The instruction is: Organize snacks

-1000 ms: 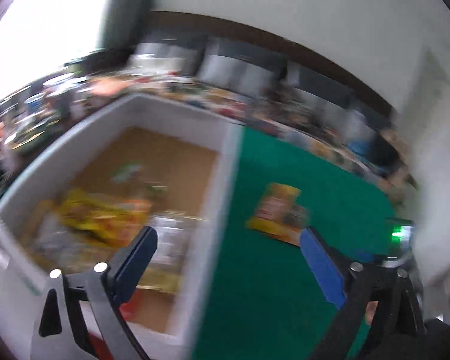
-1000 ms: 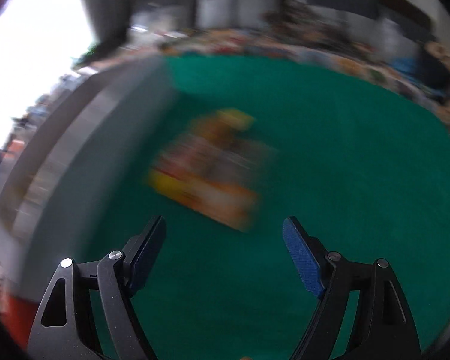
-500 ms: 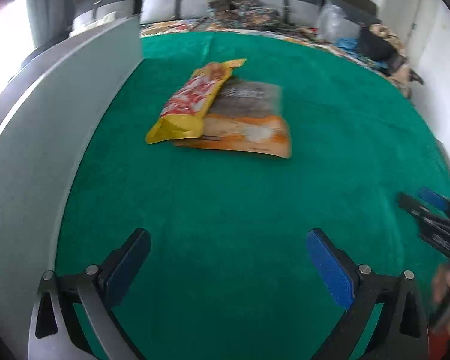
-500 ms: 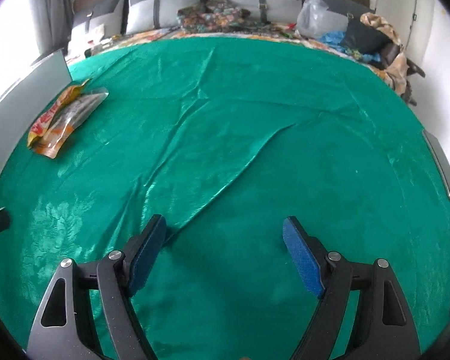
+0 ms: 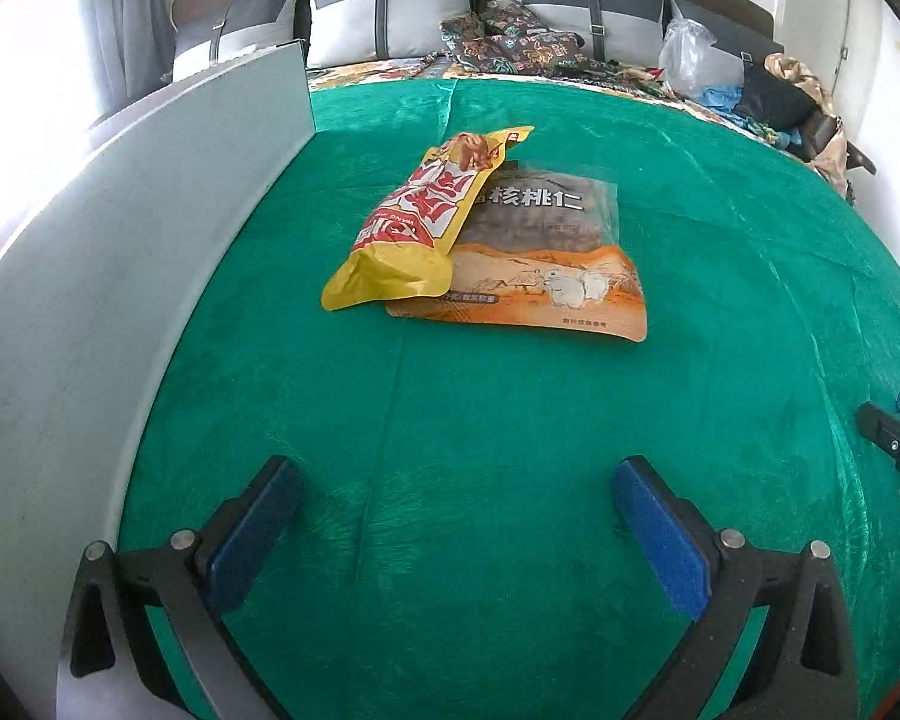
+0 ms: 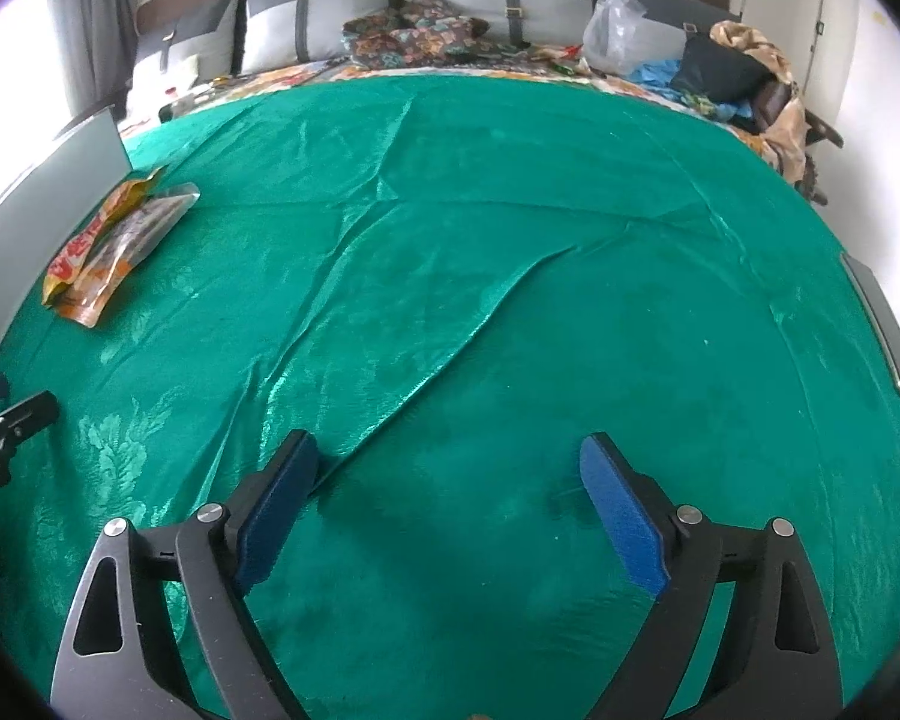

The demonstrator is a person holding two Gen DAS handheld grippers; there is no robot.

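A yellow snack bag [image 5: 417, 222] lies partly on top of a flat orange walnut pouch [image 5: 546, 264] on the green cloth. Both sit just right of the white box wall [image 5: 120, 270]. My left gripper [image 5: 456, 468] hangs open over bare cloth, short of the two bags, with nothing between its fingers. My right gripper [image 6: 448, 443] is further right over a fold in the cloth; its jaws are opening and hold nothing. From there the yellow bag [image 6: 90, 234] and pouch [image 6: 132, 240] are small at the far left, by the box wall [image 6: 42, 180].
The green cloth [image 6: 510, 210] covers a bed, creased in the middle. Grey pillows [image 5: 390, 18], patterned fabric [image 5: 510, 36], a plastic bag [image 5: 687, 54] and piled clothes [image 6: 744, 78] line the far end. A grey edge [image 6: 888, 330] shows at the right.
The left view swung from the inside of the white box to the cloth and the two bags. The right view moved off the bags, which now sit far left. Its jaws stand wider.
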